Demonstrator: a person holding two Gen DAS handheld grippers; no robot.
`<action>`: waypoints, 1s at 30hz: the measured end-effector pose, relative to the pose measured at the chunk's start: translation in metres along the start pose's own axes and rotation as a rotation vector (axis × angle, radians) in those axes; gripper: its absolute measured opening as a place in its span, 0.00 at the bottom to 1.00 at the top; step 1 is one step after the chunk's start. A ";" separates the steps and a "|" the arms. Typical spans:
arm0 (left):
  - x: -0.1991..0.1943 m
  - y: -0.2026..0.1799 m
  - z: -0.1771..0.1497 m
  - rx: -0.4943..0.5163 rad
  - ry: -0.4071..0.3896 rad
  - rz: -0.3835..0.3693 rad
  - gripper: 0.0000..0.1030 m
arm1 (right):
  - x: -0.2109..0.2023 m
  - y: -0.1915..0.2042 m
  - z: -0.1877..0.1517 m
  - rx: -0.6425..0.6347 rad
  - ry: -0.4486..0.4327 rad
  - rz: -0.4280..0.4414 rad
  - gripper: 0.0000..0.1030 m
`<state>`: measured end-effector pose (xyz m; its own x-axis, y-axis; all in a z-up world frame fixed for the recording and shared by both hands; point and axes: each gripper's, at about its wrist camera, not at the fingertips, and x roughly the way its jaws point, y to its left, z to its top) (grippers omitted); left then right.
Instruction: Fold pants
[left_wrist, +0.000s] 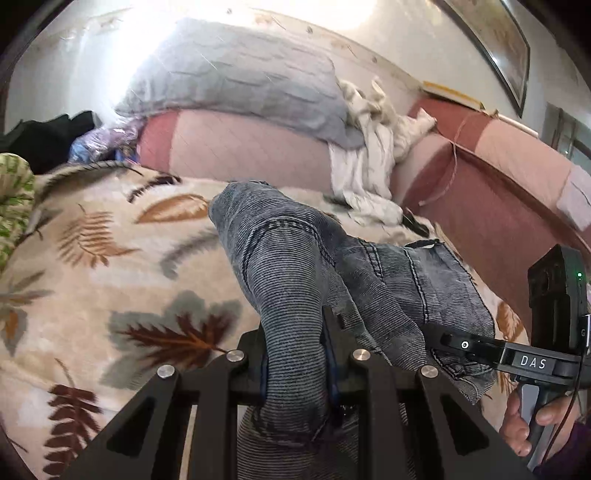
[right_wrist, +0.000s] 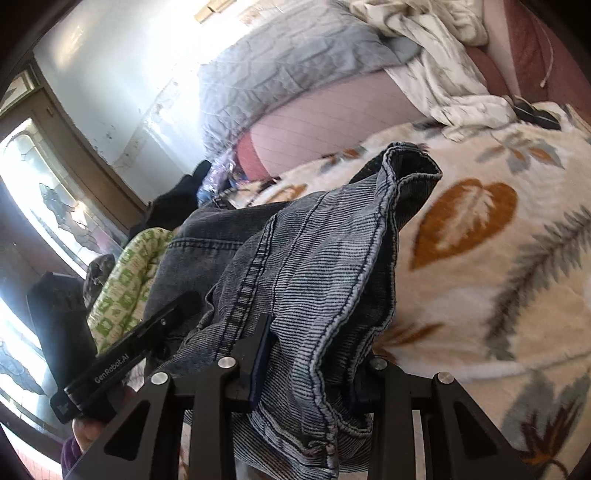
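Grey-blue denim pants (left_wrist: 288, 258) are lifted in a bunch above a cream blanket with leaf prints (left_wrist: 110, 258). In the left wrist view my left gripper (left_wrist: 291, 343) is shut on a thick fold of the denim, which spills down between its fingers. My right gripper (left_wrist: 434, 334) comes in from the right with its tips buried in the cloth; a hand (left_wrist: 524, 424) holds its handle. In the right wrist view my right gripper (right_wrist: 317, 350) is shut on the hemmed edge of the pants (right_wrist: 314, 240), and its right finger is hidden by the fabric. The left gripper (right_wrist: 181, 302) shows at the left.
A grey quilt (left_wrist: 240, 74) and crumpled white cloth (left_wrist: 369, 155) lie against a pink padded headboard (left_wrist: 240, 147) behind the blanket. A green patterned cloth (right_wrist: 122, 295) and dark clothes (left_wrist: 48, 136) sit at the blanket's left. A window (right_wrist: 44, 177) is on the far left.
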<state>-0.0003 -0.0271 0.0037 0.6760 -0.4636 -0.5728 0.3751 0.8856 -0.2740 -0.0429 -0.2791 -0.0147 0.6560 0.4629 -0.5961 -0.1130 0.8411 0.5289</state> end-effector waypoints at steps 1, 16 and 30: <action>-0.002 0.003 0.001 -0.001 -0.007 0.008 0.23 | 0.003 0.006 0.002 -0.005 -0.008 0.007 0.34; -0.009 0.040 0.020 -0.042 -0.051 0.102 0.23 | 0.036 0.044 0.012 -0.048 -0.026 0.033 0.33; 0.001 0.053 0.007 -0.030 0.026 0.195 0.23 | 0.067 0.043 0.009 -0.038 0.069 0.032 0.34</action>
<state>0.0250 0.0195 -0.0061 0.7175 -0.2821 -0.6368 0.2189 0.9593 -0.1784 0.0032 -0.2142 -0.0267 0.5990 0.5068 -0.6200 -0.1623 0.8350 0.5258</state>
